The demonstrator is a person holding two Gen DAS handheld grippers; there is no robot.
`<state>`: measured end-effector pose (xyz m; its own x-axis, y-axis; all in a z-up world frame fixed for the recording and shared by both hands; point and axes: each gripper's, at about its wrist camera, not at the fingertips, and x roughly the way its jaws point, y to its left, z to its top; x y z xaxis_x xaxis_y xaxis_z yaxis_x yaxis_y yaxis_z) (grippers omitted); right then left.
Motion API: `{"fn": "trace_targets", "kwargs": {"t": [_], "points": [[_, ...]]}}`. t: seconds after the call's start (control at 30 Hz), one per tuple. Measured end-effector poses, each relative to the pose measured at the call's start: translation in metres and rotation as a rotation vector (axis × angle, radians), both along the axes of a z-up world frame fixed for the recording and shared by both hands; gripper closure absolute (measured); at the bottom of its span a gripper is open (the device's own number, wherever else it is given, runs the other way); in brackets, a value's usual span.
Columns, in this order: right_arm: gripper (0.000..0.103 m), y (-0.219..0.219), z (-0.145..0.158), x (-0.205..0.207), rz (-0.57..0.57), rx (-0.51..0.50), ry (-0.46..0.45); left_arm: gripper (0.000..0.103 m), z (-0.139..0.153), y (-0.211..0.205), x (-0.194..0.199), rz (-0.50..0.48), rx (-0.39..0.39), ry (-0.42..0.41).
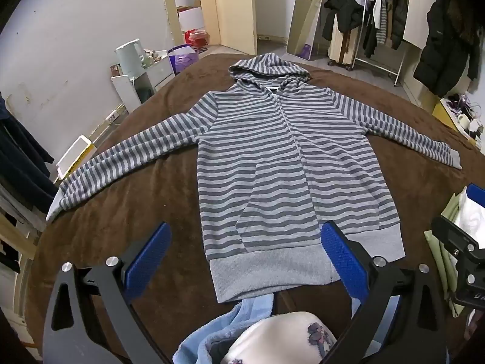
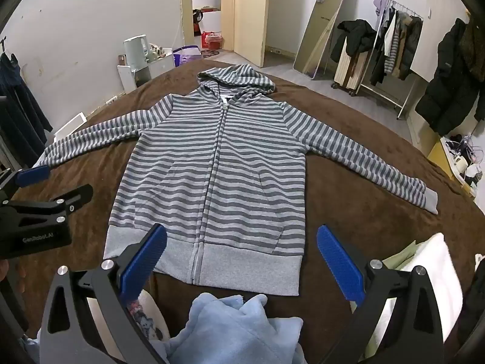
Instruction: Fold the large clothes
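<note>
Where the right wrist view caught the side of the left gripper (image 2: 57,182), white lettering on its black body read "GenRoboLAI" or something close to it; no other writing could be read. A brown blanket (image 1: 145,212) covered the work surface, and beyond it stood a pale wall, a leaning mirror (image 2: 324,24), a clothes rack (image 2: 397,48) hung with dark coats, and a cream suitcase (image 2: 348,69). A grey striped hoodie (image 1: 282,163) lay flat and face up on the blanket, zipped, sleeves spread wide, hood at the far end. Its plain grey hem lay just ahead of both pairs of blue fingers. The left gripper (image 1: 245,242) had its fingers wide apart with nothing between them, over the hem's left half. The right gripper (image 2: 242,245) likewise stood wide apart and empty over the hem's right half. Light blue fleece (image 2: 230,324) was bunched nearest the cameras, below the fingers.
</note>
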<state>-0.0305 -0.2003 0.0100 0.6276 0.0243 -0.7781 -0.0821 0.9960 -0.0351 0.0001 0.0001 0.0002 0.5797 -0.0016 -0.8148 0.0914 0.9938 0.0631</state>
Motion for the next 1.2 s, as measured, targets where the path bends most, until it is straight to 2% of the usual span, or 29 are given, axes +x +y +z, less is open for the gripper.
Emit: {"fn": "trace_targets", "kwargs": {"t": [0.47,1.2], "points": [[0.006,-0.0019,0.0013,-0.0006,0.003,0.0,0.007,0.006,0.0086,-0.0014,0.0026,0.0,0.005,-0.005],[0.006,0.0016,-0.0044,-0.0028,0.001,-0.006,0.009,0.006,0.0026,-0.0007,-0.0029,-0.003,0.009,-0.012]]}}
